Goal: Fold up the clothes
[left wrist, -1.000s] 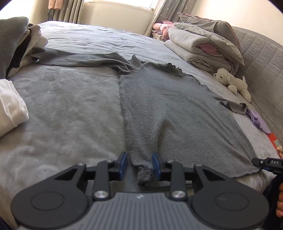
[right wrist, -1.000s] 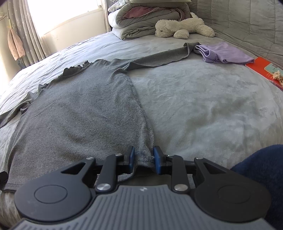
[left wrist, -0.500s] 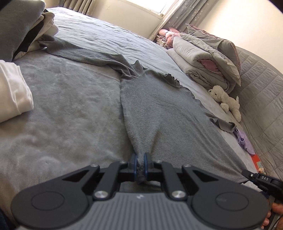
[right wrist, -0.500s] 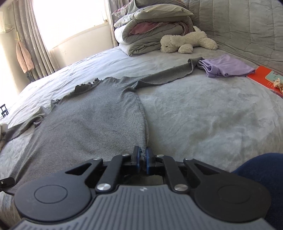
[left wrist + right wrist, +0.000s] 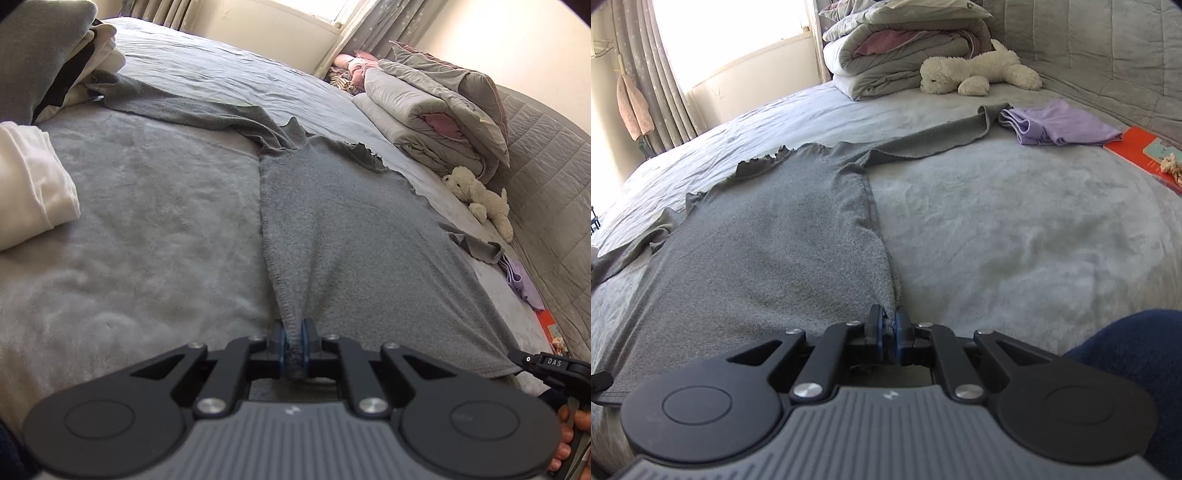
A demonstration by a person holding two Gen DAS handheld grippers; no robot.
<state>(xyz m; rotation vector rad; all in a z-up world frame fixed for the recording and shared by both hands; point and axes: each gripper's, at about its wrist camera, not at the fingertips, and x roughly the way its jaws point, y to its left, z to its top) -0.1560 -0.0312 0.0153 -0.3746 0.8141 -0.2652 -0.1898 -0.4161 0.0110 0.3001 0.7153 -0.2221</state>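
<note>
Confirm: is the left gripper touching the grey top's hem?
Touching. The left wrist view shows the left gripper shut on the grey top, cloth bunched between the pads.

The grey bed (image 5: pixel 1015 229) carried a spread grey sweater (image 5: pixel 768 251), folded purple garment (image 5: pixel 1060 123), plush dog (image 5: pixel 979 70), stacked duvets (image 5: pixel 897 48) and red book (image 5: pixel 1145 155).

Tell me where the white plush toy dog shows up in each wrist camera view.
Left wrist: white plush toy dog lies at the right edge, small, beside the quilted headboard.
Right wrist: the dog lies at top centre-right, large, in front of the folded grey duvet.
Shared landmark: that duvet, just behind the dog.
</note>
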